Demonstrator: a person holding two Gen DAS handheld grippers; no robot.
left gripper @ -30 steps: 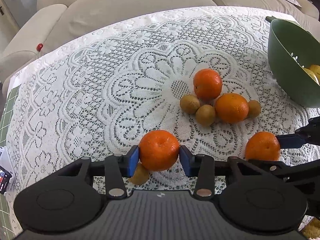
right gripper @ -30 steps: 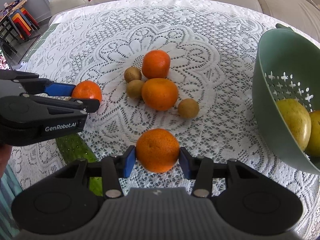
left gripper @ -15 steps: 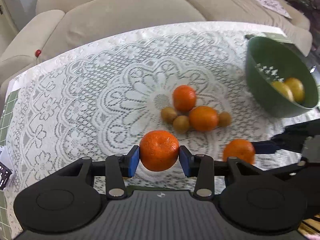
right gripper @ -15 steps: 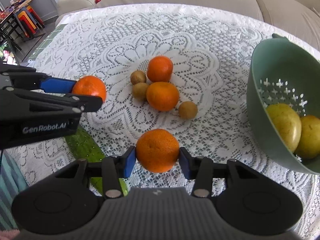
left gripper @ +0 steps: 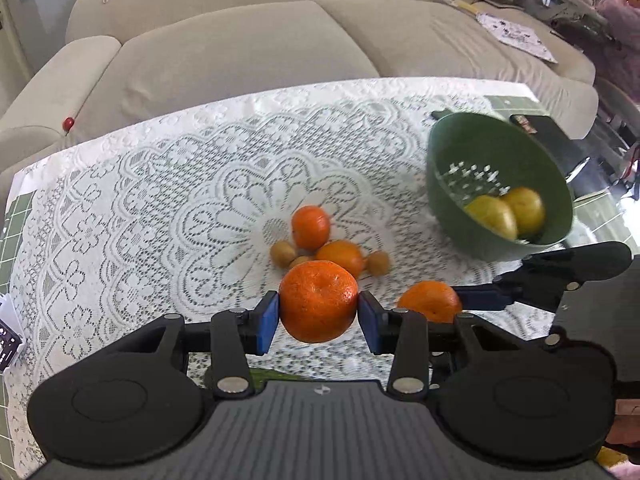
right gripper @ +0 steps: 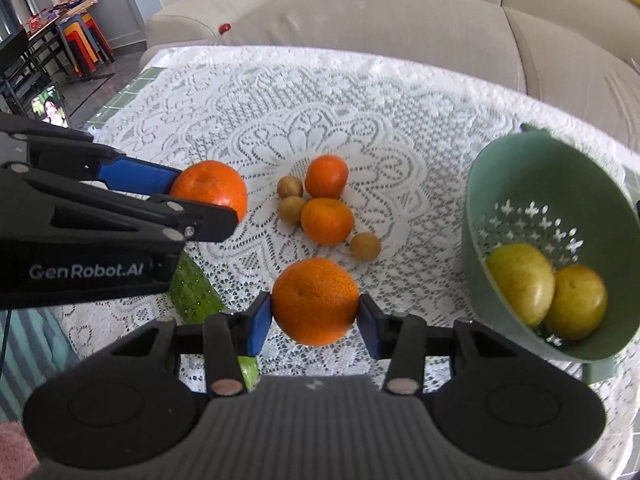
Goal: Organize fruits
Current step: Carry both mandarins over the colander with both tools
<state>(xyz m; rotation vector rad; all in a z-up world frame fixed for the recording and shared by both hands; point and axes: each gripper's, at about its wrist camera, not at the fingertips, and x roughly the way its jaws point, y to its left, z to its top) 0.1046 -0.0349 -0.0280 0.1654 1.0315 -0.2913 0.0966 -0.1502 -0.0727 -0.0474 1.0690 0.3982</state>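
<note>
Over the lace-covered table (left gripper: 132, 216) we've got both tongs up in the air now, each clamped on an orange: the left tongs (left gripper: 318, 316) squeezing the left orange (left gripper: 318, 300), the right tongs (right gripper: 316, 316) squeezing the right orange (right gripper: 315, 300). A second ago both were way lower and closer to the cloth; since then we've lifted and pulled back, so the sofa (left gripper: 240, 40) fills the top of the left view and the green colander (right gripper: 520, 184) looks smaller and farther off to the right. It sits there with two yellow-green fruits (right gripper: 520, 280) already inside. Two more oranges (right gripper: 326, 220) and three small brown fruits (right gripper: 290, 186) are left in a clump mid-table, and a cucumber (right gripper: 190, 284) lies under the left tongs. So both picks look done, and our guess is the next bit is just carrying these over to the colander.
</note>
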